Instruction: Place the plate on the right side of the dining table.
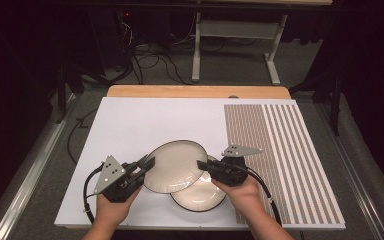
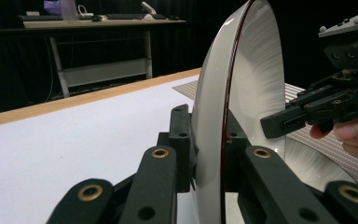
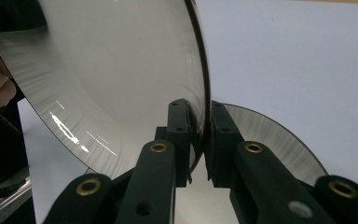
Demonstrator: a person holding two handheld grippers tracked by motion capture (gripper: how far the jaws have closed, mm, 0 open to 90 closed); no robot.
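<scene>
Counter (image 1: 130, 125) under a white sheet fills the scene, its bare wooden edge showing at the far side and a panel of grey stripes (image 1: 285, 160) printed down the right portion. Two white plates with dark rims sit toward the near edge, close to the middle. The lower plate (image 1: 200, 199) lies flat on the sheet, while the upper plate (image 1: 172, 165) is raised off it and tilted, overlapping the lower one's far-left part. The left hand-held gripper (image 1: 147, 162), gripped in the person's left hand (image 1: 111, 207), has its jaws clamped on the upper plate's left rim; the left gripper view shows that rim (image 2: 223, 116) pinched tight between the two black pads. The right hand-held gripper (image 1: 203, 165), in the person's right hand (image 1: 242, 192), meets the same plate at its right rim, and the right gripper view shows the rim (image 3: 204, 93) between jaws drawn in almost fully, the left pad against the plate and a slim gap on the other side. Black cables trail from both tools toward the counter's near edge.
</scene>
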